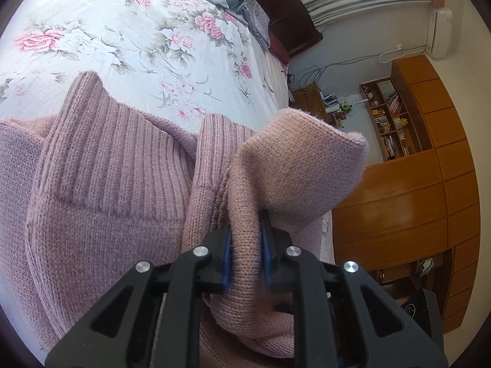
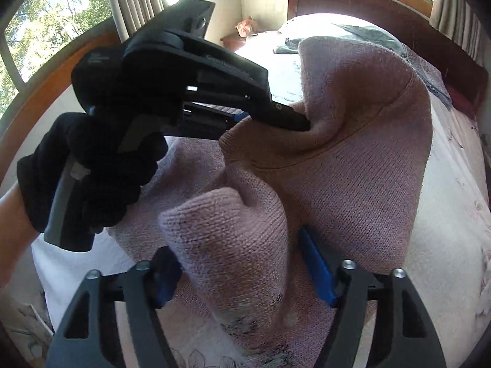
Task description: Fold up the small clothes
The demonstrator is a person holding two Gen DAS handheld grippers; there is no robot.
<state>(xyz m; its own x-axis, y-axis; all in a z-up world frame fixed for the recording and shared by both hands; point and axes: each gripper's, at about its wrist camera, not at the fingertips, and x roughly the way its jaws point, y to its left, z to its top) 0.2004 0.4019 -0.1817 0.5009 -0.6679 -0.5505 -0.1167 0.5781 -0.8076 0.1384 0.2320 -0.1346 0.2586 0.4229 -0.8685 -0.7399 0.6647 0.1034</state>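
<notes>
Holding a pinch of the sweater (image 1: 101, 184) clear of the bed (image 1: 101, 27), the left hand-held gripper (image 1: 245, 254) had its blue pads closed tight on a fold of pink knit beside the ribbed collar (image 1: 122, 153). In the right wrist view that same tool, gripped by a black-gloved hand (image 2: 92, 178), bit into the cloth near a shoulder seam. Most of the garment lay spread on the floral sheet, with the pinched parts raised in a hump.

The right hand-held gripper (image 2: 245, 273) stood wide apart, a rolled bulge of knit between its pads; whether either pad touched the fabric could not be told, so it likely held nothing.

Risks, as judged: the thick, springy knit could slip from a shallow pinch; pulling with one side loose would skew the fold; a pad might catch two layers and drag the lower one.

Material: soft, fuzzy wool-like knit, fine stitches on the body, heavy ribs at the collar. The folds stood rounded, not creased.
</notes>
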